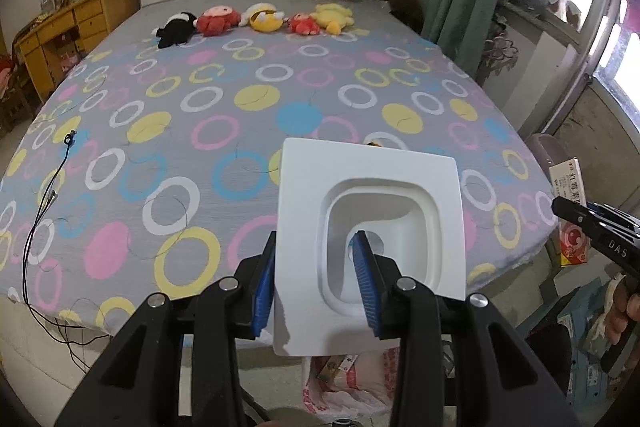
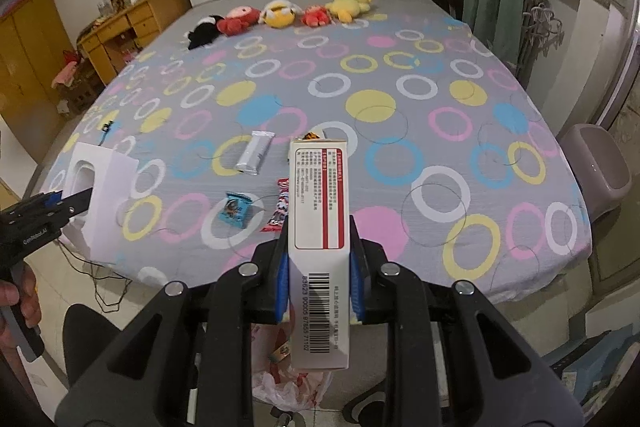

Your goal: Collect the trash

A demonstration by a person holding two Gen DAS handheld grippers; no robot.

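Both tongs loaded: left tongs (image 1: 316, 283) clamped on the white tray (image 1: 370, 211), one pad outside its edge, the other down inside the moulded well; right tongs (image 2: 318, 281) clamped on the sides of the printed carton (image 2: 320, 211), gripped near its barcode end; both items held in the air off the near edge of the bed (image 2: 400, 67)

Risks: tray is held only by one thin wall, so a quick swing could make it pivot or slip out; carton sticks far out past the pads, so it could lever loose or clip something; plastic bag (image 1: 352, 383) on the floor below looks the likely drop spot, its mouth looks floppy, so a drop could miss

Views: right wrist alone shows trash left on the bed: silver wrapper (image 2: 255, 155), blue packet (image 2: 236, 213), red wrapper (image 2: 280, 205) partly hidden behind the carton; left wrist hides these behind the tray, but shows the tray's well and pad placement clearly, plus the bag more fully; each view catches the other tongs at its edge
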